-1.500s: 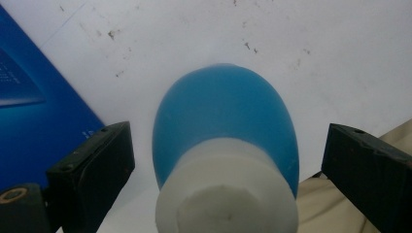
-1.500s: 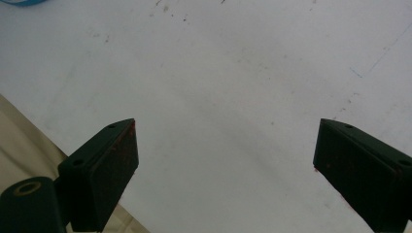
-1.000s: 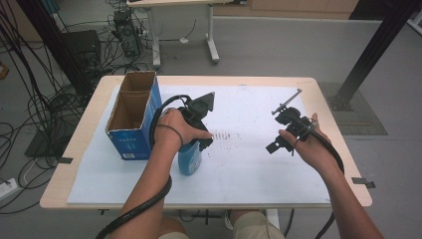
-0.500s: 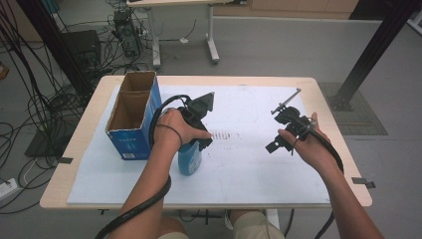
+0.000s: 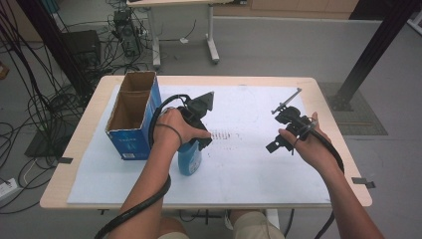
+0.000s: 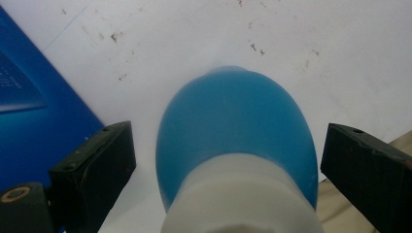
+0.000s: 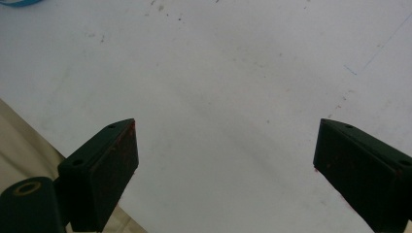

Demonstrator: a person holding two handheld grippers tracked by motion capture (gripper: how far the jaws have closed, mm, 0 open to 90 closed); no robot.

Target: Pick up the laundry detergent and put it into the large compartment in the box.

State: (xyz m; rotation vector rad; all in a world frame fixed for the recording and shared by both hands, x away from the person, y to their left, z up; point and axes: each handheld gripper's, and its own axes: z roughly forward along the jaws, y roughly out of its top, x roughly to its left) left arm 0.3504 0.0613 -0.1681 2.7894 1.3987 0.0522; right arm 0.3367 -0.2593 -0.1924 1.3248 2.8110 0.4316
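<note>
Beneath the left hand-held gripper (image 6: 226, 160), the blue bottle's (image 6: 235, 131) cap is cropped.

The bottle (image 6: 233, 141) looks like smooth, slightly translucent blue plastic with a matt white plastic cap. The box (image 5: 133, 119) is cardboard, glossy blue print outside, raw brown inside. A matt white sheet (image 5: 249, 159), scuffed and speckled, covers the pale wood counter (image 5: 79, 144). Each claw's pads (image 7: 104, 170) are matt black, a little worn.
</note>
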